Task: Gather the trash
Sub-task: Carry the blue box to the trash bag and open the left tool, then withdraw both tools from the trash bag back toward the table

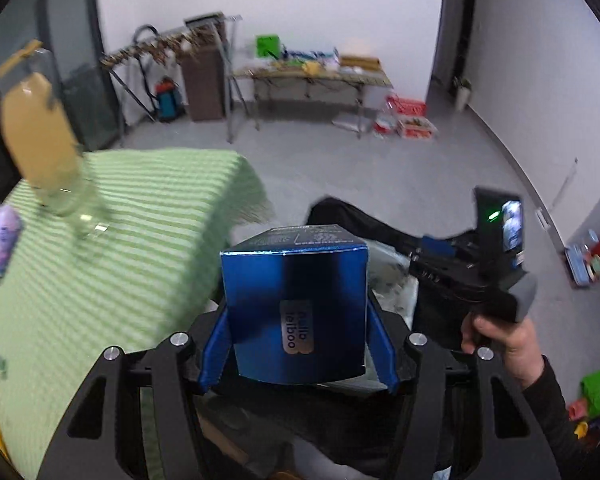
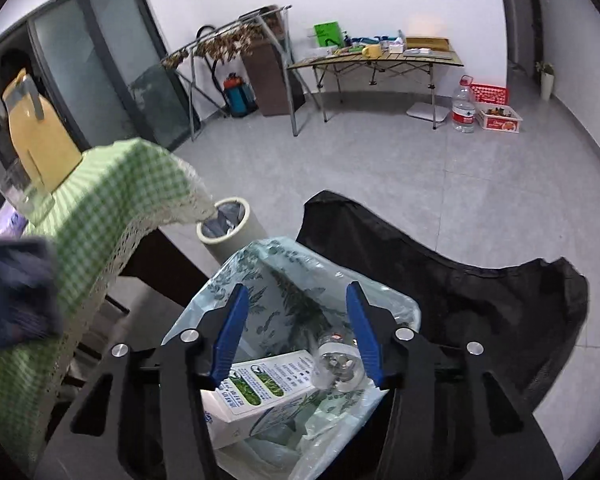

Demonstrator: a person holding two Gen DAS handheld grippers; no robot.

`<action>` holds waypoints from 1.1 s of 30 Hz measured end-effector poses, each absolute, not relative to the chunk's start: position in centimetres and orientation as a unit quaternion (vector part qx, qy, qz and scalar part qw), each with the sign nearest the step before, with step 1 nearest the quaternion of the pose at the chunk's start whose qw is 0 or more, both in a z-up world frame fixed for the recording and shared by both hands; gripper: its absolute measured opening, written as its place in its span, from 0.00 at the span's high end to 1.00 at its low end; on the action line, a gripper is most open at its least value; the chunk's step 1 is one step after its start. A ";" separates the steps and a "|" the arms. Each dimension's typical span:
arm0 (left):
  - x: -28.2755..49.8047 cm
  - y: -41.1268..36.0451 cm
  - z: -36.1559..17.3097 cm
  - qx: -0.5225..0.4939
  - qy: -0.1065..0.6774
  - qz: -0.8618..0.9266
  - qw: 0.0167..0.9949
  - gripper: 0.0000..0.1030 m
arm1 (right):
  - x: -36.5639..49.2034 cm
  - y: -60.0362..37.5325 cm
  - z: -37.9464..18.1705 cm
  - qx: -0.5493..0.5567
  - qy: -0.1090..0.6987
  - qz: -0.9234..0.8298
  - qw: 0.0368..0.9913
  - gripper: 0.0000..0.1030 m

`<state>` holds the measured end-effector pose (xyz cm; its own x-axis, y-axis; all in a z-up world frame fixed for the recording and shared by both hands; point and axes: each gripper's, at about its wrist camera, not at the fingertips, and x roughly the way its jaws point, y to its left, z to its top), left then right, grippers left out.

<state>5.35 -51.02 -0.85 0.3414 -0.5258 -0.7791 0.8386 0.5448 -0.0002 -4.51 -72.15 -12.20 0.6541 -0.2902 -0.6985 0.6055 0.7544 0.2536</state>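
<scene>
Blue pads of the left hand-held gripper clamp a glossy blue box whose silver label reads "hello leiboo", held just above the trash bag beside the green checked desk. Over that leaf-printed bag, the right hand-held gripper has its jaws apart with nothing between the pads. Inside lie a white carton with green grass pictures and small unreadable print, touching a clear plastic bottle.
</scene>
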 end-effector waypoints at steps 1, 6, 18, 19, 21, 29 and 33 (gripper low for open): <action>5.3 -52.0 -1.7 0.211 0.387 -0.434 0.786 0.45 | -5.0 -72.4 -12.0 0.243 0.324 -0.258 0.877 0.51; 5.9 -57.3 -6.5 0.221 0.452 -0.438 0.746 0.44 | -7.5 -73.5 -10.8 0.272 0.300 -0.263 0.875 0.51; 7.8 -61.8 -9.4 0.251 0.452 -0.409 0.752 0.25 | -8.8 -72.8 -10.5 0.268 0.318 -0.236 0.878 0.51; 7.9 -61.7 -9.1 0.254 0.450 -0.404 0.755 0.25 | -8.6 -72.7 -10.7 0.266 0.324 -0.235 0.877 0.51; 7.6 -61.4 -8.8 0.263 0.449 -0.402 0.754 0.25 | -8.2 -72.4 -11.2 0.265 0.336 -0.228 0.875 0.51; 7.0 -59.8 -6.7 0.267 0.443 -0.397 0.758 0.24 | -7.6 -71.7 -11.6 0.270 0.357 -0.216 0.868 0.51; 6.9 -58.1 -4.8 0.253 0.434 -0.398 0.768 0.22 | -7.7 -71.4 -11.0 0.266 0.358 -0.221 0.867 0.51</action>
<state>6.92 -58.09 -4.83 0.3071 -0.3905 -0.8679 0.8302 0.5558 0.0437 -7.67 -71.37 -10.98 0.6466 -0.1925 -0.7381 0.5737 0.7605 0.3043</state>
